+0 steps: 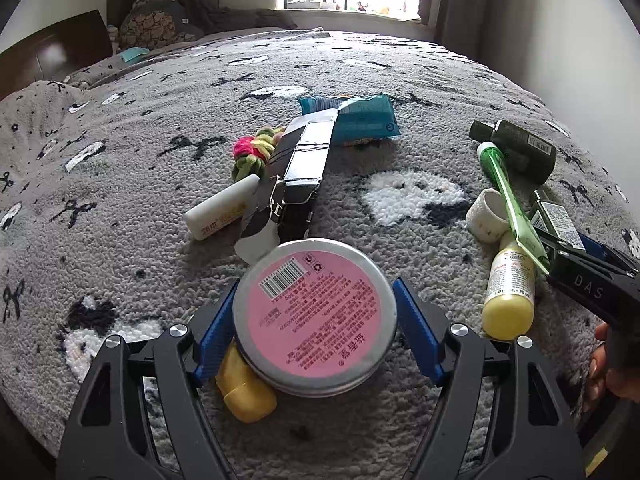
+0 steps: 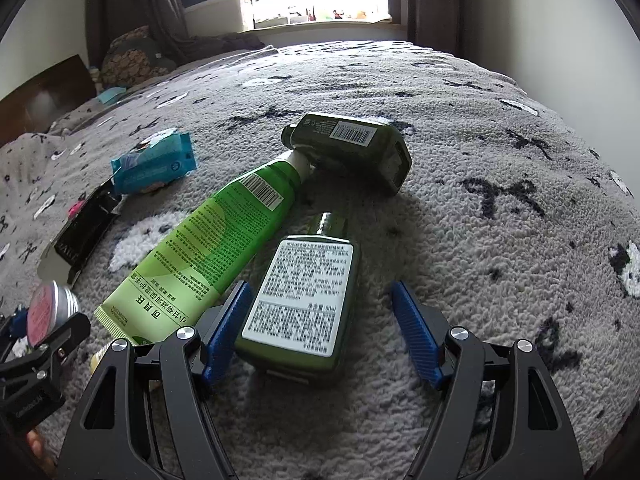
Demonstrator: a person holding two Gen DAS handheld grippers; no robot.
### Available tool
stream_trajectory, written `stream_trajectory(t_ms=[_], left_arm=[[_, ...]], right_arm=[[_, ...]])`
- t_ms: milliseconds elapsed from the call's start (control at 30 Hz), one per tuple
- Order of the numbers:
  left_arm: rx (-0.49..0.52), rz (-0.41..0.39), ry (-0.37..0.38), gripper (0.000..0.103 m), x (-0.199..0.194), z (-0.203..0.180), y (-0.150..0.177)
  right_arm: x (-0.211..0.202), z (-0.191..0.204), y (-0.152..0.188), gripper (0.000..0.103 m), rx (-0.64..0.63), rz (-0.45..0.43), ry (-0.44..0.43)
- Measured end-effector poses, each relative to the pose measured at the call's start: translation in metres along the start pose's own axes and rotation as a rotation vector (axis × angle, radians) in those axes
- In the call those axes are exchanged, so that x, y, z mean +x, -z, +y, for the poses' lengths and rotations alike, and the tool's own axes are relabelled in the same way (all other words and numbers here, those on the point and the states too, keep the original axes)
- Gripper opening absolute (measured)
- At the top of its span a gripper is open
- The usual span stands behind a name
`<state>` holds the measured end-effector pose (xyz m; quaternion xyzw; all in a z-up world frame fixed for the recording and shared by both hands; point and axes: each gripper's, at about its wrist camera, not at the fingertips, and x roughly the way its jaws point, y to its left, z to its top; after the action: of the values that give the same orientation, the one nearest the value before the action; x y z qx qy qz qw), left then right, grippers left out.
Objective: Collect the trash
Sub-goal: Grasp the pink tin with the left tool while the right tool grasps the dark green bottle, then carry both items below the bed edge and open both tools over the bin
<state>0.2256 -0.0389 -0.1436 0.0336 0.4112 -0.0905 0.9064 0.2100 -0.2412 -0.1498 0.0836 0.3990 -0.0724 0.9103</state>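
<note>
Trash lies on a grey patterned blanket. My left gripper is open around a round silver tin with a pink label, its pads beside the tin's sides with a small gap on the right. A yellow item lies under the tin. My right gripper is open around a dark green bottle with a white label; the left pad is close to it, the right pad apart. A light green tube and a dark green bottle lie beyond.
In the left wrist view a black carton, a teal wrapper, a white tube, a colourful hair tie, a white tape roll and a yellow bottle lie about. Pillows sit at the back left.
</note>
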Motion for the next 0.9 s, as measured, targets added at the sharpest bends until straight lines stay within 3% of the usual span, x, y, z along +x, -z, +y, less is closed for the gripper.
stream_trajectory(t_ms=[133, 333, 367, 433, 500, 533, 900], left_arm=[[-0.010, 0.012, 0.004, 0.067, 0.006, 0.001, -0.002], [-0.021, 0.009, -0.002, 0.067, 0.006, 0.000, 0.000], [-0.020, 0.008, -0.006, 0.067, 0.005, -0.001, 0.001], [-0.019, 0.010, -0.002, 0.067, 0.003, -0.002, 0.002], [-0.018, 0.009, 0.010, 0.067, -0.002, -0.003, 0.003], [-0.017, 0.007, 0.019, 0.067, -0.005, -0.004, 0.005], [-0.015, -0.030, 0.055, 0.067, -0.058, -0.019, 0.035]], right_arm=[[0.012, 0.001, -0.007, 0.074, 0.003, 0.031, 0.026], [0.014, 0.002, -0.013, 0.083, 0.037, 0.040, 0.027], [0.013, 0.002, -0.013, 0.082, 0.030, 0.037, 0.032], [0.012, 0.004, -0.011, 0.070, 0.011, 0.037, 0.041], [0.008, 0.001, -0.008, 0.049, 0.003, 0.028, 0.050], [0.004, -0.002, -0.007, 0.043, 0.007, 0.025, 0.046], [-0.054, -0.021, 0.033, 0.043, -0.020, 0.012, -0.052]])
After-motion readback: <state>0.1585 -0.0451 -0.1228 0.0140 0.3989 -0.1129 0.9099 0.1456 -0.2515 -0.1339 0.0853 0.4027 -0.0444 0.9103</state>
